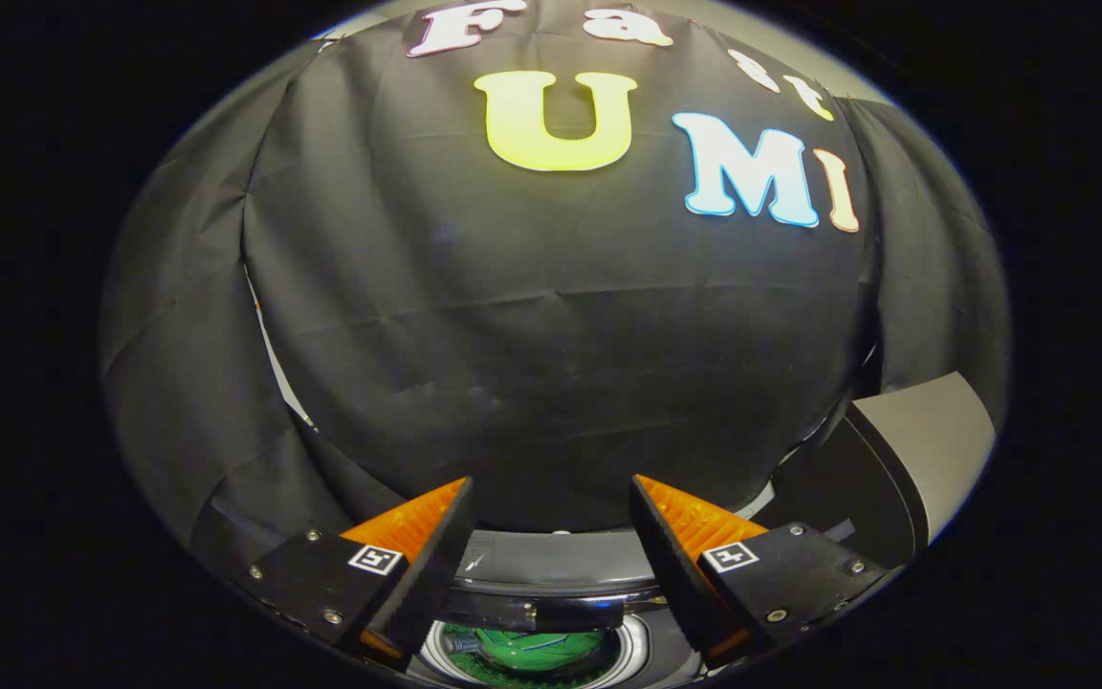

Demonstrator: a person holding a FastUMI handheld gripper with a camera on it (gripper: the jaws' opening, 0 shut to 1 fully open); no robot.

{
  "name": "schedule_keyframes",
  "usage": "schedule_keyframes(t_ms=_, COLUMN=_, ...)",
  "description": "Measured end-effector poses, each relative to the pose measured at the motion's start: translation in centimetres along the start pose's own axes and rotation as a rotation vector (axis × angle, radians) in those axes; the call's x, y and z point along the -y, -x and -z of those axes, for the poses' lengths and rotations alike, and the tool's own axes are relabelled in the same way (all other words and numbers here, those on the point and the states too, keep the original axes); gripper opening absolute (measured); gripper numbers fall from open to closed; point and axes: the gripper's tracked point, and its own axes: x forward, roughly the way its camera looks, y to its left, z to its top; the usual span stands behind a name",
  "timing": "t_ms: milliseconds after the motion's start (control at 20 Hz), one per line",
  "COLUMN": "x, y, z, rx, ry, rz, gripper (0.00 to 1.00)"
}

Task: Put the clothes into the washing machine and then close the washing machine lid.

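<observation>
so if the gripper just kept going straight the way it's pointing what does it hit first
Probably the black cloth wall. The open gripper holds nothing and points over the washing machine, whose drum opening with green clothes lies below the fingers. Depth is unclear.

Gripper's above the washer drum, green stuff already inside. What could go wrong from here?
1. The gripper hangs open and empty over the washing machine; closing now would grasp nothing.
2. The lid stands raised beside the right finger, so a sideways swing may knock it.
3. The green clothes lie just under the opening and might catch a descending finger.
</observation>
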Motion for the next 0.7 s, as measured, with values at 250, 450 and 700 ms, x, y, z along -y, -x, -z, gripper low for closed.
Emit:
schedule_keyframes(t_ms=250, x=0.24, y=-0.33, z=-0.40, rx=0.039, ry=-0.007, rz=0.014, gripper=0.98)
schedule_keyframes(t_ms=450, x=0.45, y=-0.42, z=-0.42, rx=0.041, ry=-0.011, rz=0.024, gripper=0.98)
schedule_keyframes(t_ms=700, x=0.63, y=-0.46, z=-0.60, rx=0.062, ry=-0.015, rz=0.046, gripper=0.98)
